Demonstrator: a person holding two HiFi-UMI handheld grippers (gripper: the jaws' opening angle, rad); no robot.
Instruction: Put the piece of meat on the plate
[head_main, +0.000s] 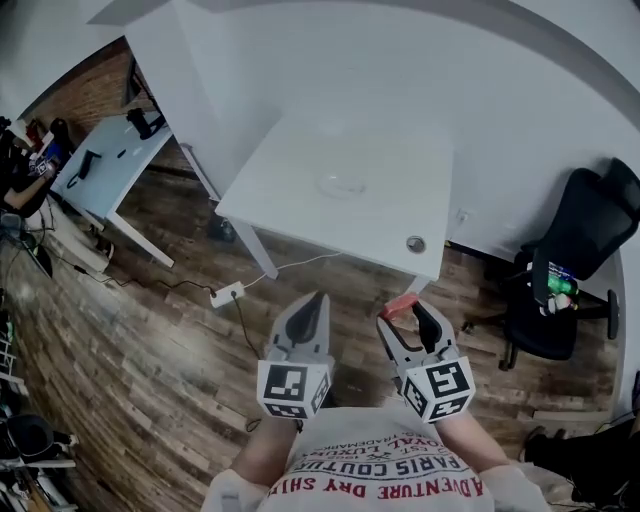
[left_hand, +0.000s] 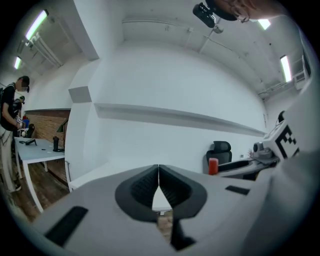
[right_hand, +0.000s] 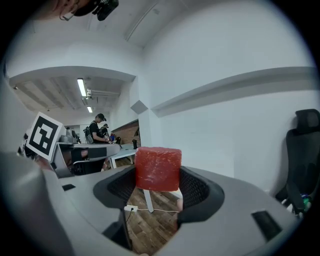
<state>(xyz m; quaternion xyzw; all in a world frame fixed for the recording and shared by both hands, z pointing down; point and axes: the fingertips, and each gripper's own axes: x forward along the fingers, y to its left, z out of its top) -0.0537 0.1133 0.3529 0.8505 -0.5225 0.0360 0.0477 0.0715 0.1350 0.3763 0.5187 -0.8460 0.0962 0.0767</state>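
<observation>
A red block of meat sits clamped between the pads of my right gripper, standing up past its fingertips. From the head view the meat shows as a red end at the right gripper's tip, held over the floor just short of the white table's near edge. A pale plate lies near the table's middle, well ahead of both grippers. My left gripper is beside the right one, shut with nothing in it; its jaws meet at a thin line.
A round metal grommet is set in the table's near right corner. A black office chair stands to the right. A power strip with cable lies on the wooden floor under the table's front. Another desk and a person are far left.
</observation>
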